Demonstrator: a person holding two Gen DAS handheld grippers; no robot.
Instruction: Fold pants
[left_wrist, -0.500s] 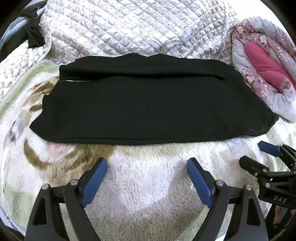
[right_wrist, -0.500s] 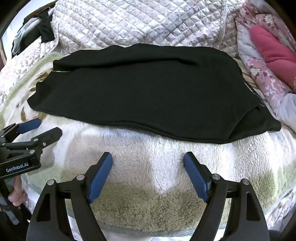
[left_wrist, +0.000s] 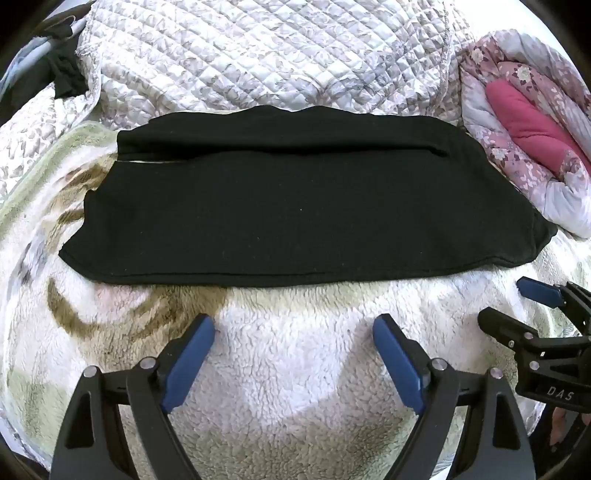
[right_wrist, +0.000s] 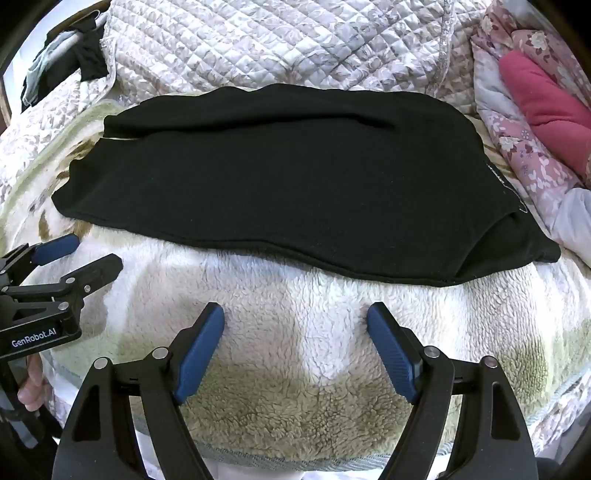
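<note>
One pair of black pants (left_wrist: 303, 214), folded flat. One fleece blanket (left_wrist: 295, 369) beneath it. One quilted cover (left_wrist: 266, 55) behind. One floral quilt (left_wrist: 517, 162), rolled, with one pink lining (left_wrist: 532, 118) showing. Two grippers: left gripper (left_wrist: 293, 339) and right gripper (right_wrist: 295, 328), each with two blue pads (left_wrist: 188, 362), four pads in all. One heap of dark clothes (right_wrist: 74, 62) at far left.

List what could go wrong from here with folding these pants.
1. The pants lie on a fluffy blanket; the open right gripper or left gripper may pinch fleece along with the hem.
2. The near edge is layered at the right end, so a grip may catch only the top layer.
3. The black cloth hides its seams, so the fold may go crooked.
</note>
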